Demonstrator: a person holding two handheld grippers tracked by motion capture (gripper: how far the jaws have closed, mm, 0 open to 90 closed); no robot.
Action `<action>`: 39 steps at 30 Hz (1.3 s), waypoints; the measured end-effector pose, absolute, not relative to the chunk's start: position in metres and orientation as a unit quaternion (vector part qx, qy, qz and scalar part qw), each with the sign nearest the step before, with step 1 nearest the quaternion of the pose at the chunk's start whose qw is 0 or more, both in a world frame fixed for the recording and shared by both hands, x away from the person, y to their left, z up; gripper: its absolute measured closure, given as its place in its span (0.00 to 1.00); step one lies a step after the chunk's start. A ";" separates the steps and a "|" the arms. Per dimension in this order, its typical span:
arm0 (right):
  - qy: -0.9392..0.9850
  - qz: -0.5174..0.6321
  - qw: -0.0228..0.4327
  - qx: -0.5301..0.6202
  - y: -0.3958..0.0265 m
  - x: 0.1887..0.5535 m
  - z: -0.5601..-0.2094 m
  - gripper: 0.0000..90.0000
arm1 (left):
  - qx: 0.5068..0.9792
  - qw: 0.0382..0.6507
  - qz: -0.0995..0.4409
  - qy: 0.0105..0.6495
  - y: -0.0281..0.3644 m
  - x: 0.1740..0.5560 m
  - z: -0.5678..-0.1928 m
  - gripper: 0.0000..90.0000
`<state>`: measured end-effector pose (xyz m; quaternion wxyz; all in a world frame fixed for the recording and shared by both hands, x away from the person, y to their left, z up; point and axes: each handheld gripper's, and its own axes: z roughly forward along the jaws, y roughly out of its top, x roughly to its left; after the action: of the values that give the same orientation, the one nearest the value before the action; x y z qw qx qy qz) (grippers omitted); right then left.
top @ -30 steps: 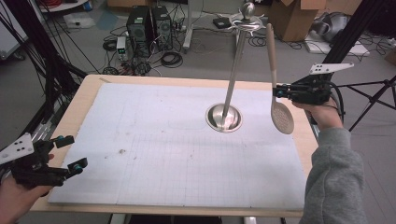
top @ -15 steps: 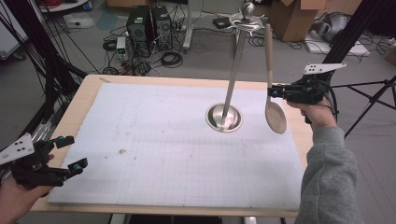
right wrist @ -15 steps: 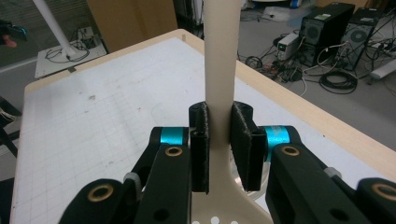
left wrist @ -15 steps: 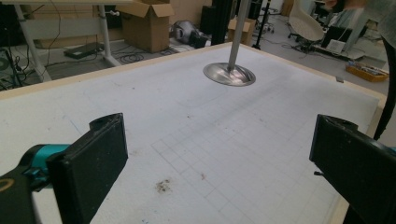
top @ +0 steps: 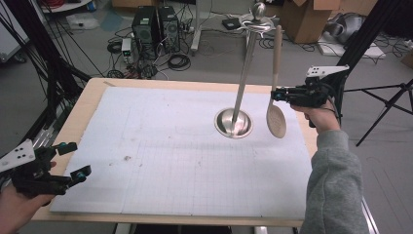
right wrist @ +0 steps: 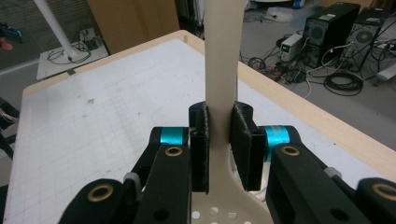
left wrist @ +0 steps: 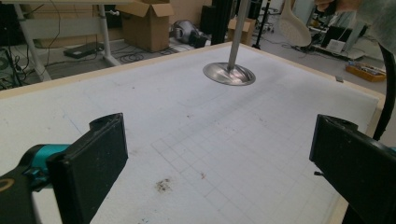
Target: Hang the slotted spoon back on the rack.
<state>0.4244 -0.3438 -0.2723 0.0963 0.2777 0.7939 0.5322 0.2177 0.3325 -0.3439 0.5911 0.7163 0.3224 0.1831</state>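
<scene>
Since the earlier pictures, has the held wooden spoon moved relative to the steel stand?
Yes. The right gripper has carried the spoon leftward, closer to the stand, narrowing the gap to its base.

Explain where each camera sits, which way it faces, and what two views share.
High view: above the person's side, looking forward and down on the table; forearms, both hand-held grippers.
Left gripper view: rides the left hand-held gripper, facing across the table to the metal stand; open jaws.
Right gripper view: rides the right hand-held gripper, gripping the slotted spoon.
Shared: stand, spoon.
</scene>
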 end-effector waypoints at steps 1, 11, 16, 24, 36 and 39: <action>0.794 0.532 0.097 0.278 -0.343 0.425 -0.273 0.87 | 0.716 0.591 0.183 0.323 0.333 0.218 -0.344 0.05; 0.793 0.527 0.110 0.284 -0.332 0.429 -0.275 0.87 | 0.718 0.589 0.183 0.322 0.332 0.218 -0.344 0.05; 0.792 0.526 0.112 0.289 -0.322 0.432 -0.278 0.87 | 0.719 0.588 0.183 0.321 0.330 0.217 -0.344 0.05; 0.790 0.526 0.116 0.293 -0.317 0.434 -0.279 0.86 | 0.718 0.589 0.184 0.320 0.331 0.217 -0.343 0.05; 0.773 0.543 0.122 0.306 -0.323 0.421 -0.284 0.67 | 0.720 0.592 0.186 0.311 0.327 0.218 -0.338 0.05; 0.779 0.535 0.132 0.300 -0.324 0.415 -0.283 0.58 | 0.718 0.594 0.186 0.311 0.327 0.220 -0.338 0.05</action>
<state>0.4145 -0.3238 -0.2831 0.1325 0.2998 0.7790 0.5346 0.2200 0.3270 -0.3381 0.5939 0.7181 0.3114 0.1862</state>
